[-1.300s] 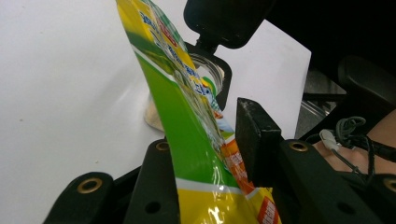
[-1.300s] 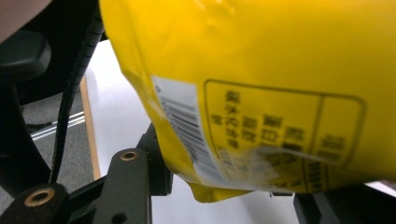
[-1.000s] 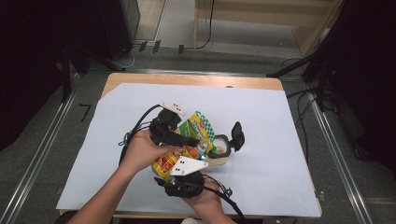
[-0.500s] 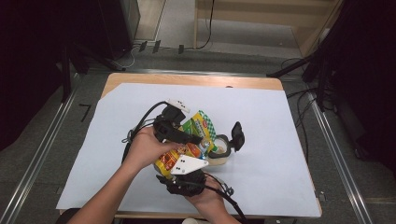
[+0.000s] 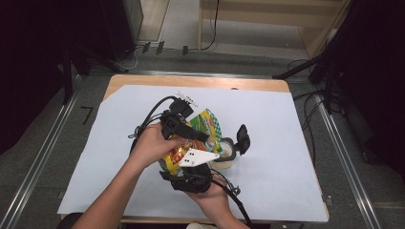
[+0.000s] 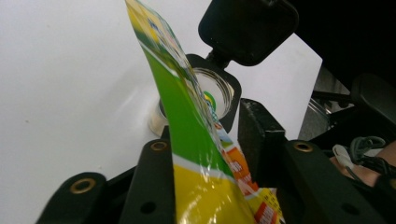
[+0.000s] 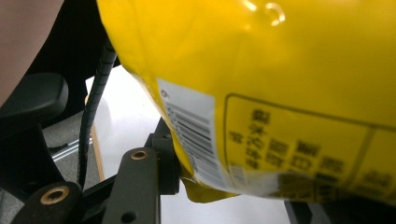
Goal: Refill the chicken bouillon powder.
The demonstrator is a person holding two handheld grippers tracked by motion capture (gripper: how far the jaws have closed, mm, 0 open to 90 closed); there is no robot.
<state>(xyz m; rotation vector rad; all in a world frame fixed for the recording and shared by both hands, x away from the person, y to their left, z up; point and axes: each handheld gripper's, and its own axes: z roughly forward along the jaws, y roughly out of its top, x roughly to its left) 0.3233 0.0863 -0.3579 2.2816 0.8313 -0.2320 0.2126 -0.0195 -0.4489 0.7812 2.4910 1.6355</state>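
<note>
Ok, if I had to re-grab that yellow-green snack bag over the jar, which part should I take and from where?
Probably its flat sealed edges. The snack bag hangs tilted, its green end above the open jar, and the middle looks puffy. The left gripper straddles the thin green end; the right gripper has the yellow bottom corner. Come at an edge side-on, fingers across the flat film, not the bulging body.

A glossy yellow-and-green plastic snack bag (image 5: 191, 138) is held up off the white paper-covered surface (image 5: 286, 143), tilted, with its green checked top end leaning toward a small clear plastic jar (image 5: 227, 152). Its yellow back panel (image 7: 261, 93) carries a white barcode label and printed boxes. Seen edge-on, the bag (image 6: 187, 130) rises in front of the jar (image 6: 212, 93). The jar stands upright just beside the bag, open, its black hinged lid (image 5: 242, 138) flipped up on the far side.
</note>
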